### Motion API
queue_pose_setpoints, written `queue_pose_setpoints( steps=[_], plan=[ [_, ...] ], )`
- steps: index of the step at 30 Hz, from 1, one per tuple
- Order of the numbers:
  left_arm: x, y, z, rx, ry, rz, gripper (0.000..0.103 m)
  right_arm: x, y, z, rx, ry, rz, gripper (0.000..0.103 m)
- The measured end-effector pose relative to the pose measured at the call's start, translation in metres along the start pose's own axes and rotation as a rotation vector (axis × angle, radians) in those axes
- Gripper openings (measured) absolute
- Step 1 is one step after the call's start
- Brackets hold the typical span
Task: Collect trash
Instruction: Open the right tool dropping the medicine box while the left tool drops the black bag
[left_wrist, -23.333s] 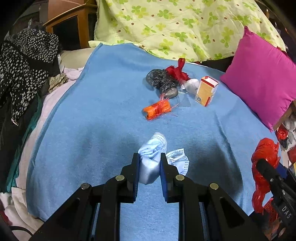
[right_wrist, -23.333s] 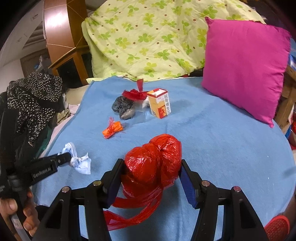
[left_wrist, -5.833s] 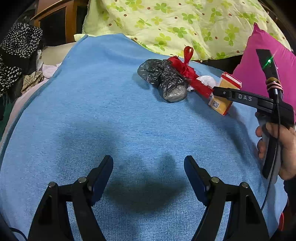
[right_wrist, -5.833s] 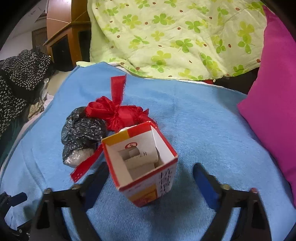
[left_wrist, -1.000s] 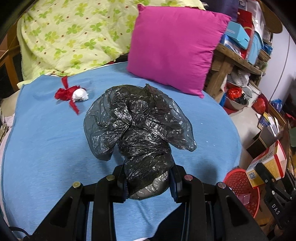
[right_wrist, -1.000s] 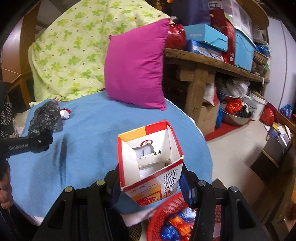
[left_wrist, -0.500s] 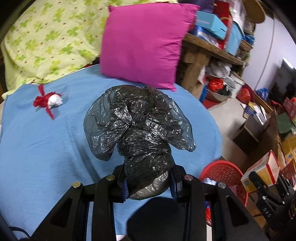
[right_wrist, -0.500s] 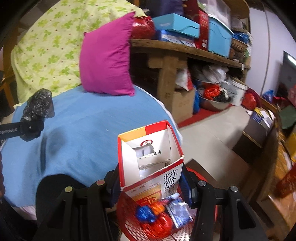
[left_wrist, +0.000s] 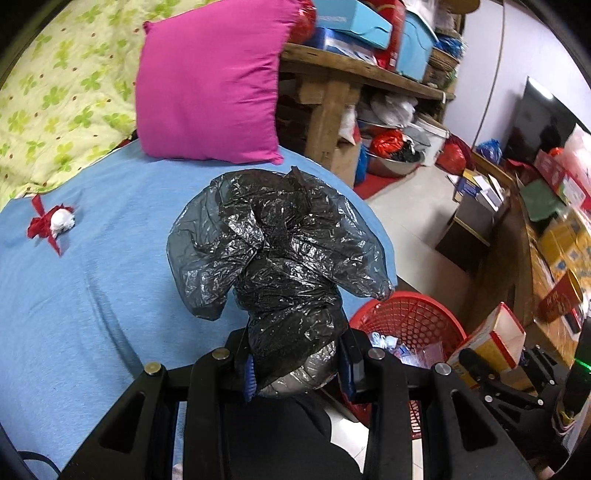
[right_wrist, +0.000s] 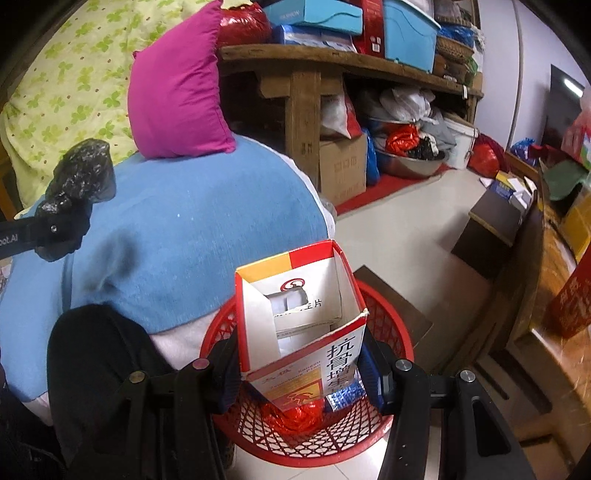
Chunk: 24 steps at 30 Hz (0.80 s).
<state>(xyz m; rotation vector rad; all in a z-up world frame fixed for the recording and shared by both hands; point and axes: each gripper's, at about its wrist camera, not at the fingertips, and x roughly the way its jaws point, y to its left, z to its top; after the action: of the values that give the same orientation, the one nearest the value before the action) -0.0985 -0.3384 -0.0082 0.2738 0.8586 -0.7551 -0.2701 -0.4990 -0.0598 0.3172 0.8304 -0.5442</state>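
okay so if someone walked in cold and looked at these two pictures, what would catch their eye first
Probably the crumpled black plastic bag clamped in the left tool, filling the middle of the left wrist view above the blue bedspread. Next, the opened red and yellow carton gripped by the right tool over the red mesh basket on the floor. Behind, a bright magenta pillow stands out.

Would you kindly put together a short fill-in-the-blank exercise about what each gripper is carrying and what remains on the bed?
1. The left gripper is shut on a crumpled ____ plastic bag.
2. The right gripper holds an open carton directly above the ____ basket.
3. A white wad tied with red ribbon lies on the ____ blanket.
4. The cushion leaning at the head of the bed is ____.

Missing words: black; red; blue; pink
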Motion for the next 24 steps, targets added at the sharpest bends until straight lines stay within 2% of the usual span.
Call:
queue_pose_setpoints(
  steps=[11,24],
  plan=[
    [0.008,-0.015,-0.001,0.019,0.019,-0.006,0.036,0.01,-0.009,-0.014,0.028,0.037,0.003,0.056],
    [0.009,-0.027,-0.004,0.056,0.022,-0.028,0.036,0.007,-0.012,-0.019,0.04,0.043,0.0,0.056]
  ],
)
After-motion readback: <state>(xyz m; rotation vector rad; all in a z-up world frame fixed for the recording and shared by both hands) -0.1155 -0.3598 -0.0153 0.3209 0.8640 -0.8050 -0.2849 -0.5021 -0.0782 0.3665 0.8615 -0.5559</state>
